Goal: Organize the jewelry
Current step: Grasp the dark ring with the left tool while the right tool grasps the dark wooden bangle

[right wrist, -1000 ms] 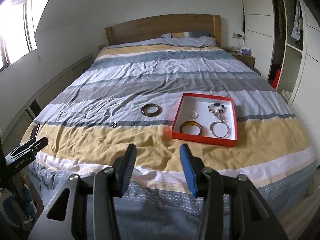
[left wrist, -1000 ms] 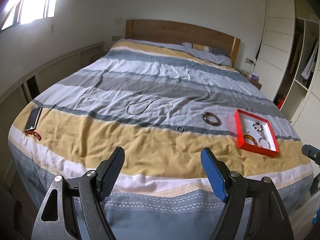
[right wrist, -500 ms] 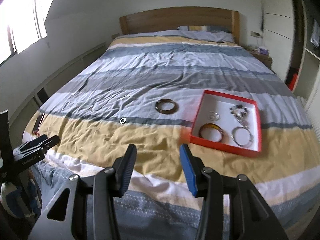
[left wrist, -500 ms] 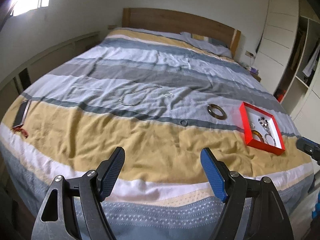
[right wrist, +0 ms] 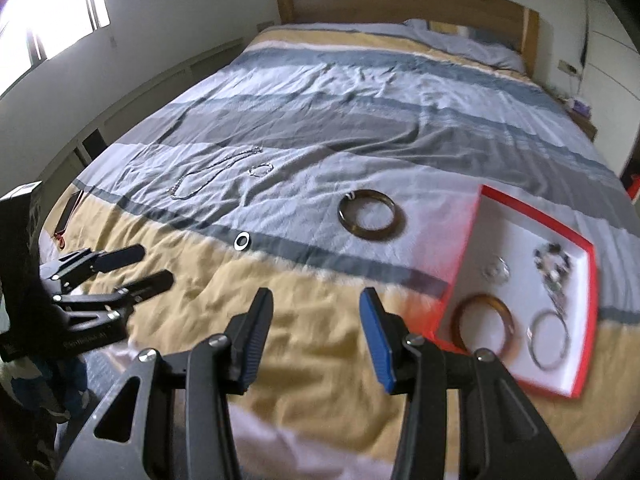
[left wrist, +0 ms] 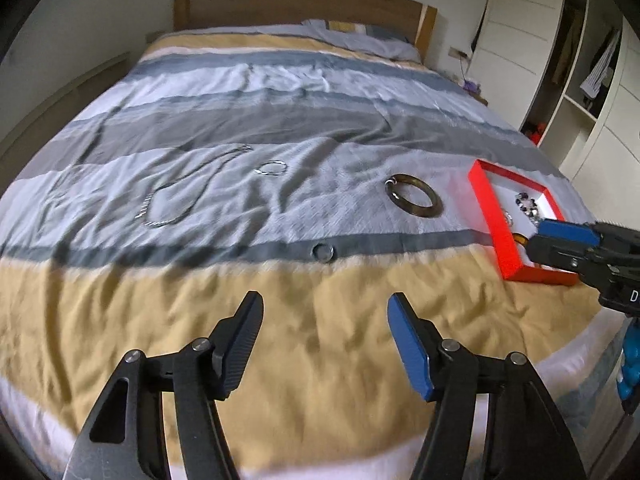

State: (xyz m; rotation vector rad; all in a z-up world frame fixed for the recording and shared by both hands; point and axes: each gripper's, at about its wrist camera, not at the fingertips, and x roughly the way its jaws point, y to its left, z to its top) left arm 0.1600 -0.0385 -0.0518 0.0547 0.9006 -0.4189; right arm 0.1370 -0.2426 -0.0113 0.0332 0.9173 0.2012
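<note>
A red tray (right wrist: pixel 478 236) with a white floor lies on the bed at right; it also shows in the left wrist view (left wrist: pixel 490 216). It holds an amber bangle (right wrist: pixel 486 324), a silver bangle (right wrist: pixel 548 340), a small ring (right wrist: pixel 496 270) and a beaded piece (right wrist: pixel 554 264). Loose on the duvet lie a dark brown bangle (right wrist: pixel 370 218) (left wrist: pixel 414 200), a small silver ring (right wrist: pixel 243 239) (left wrist: pixel 324 252), a chain necklace (left wrist: pixel 180 196) (right wrist: pixel 212 176) and a thin bracelet (left wrist: pixel 272 168) (right wrist: pixel 260 169). My left gripper (left wrist: pixel 324 312) and right gripper (right wrist: pixel 316 308) are both open and empty above the yellow stripe.
The striped duvet (left wrist: pixel 280 120) covers a bed with a wooden headboard (left wrist: pixel 296 4). A phone (right wrist: pixel 70 210) lies at the bed's left edge. A wardrobe with open shelves (left wrist: pixel 576 72) stands at right. My right gripper (left wrist: pixel 550 240) shows in the left wrist view over the tray's near edge.
Both grippers have moved forward over the bed, closer to the jewelry. The right gripper now reaches further into the left wrist view. Both stay open.
</note>
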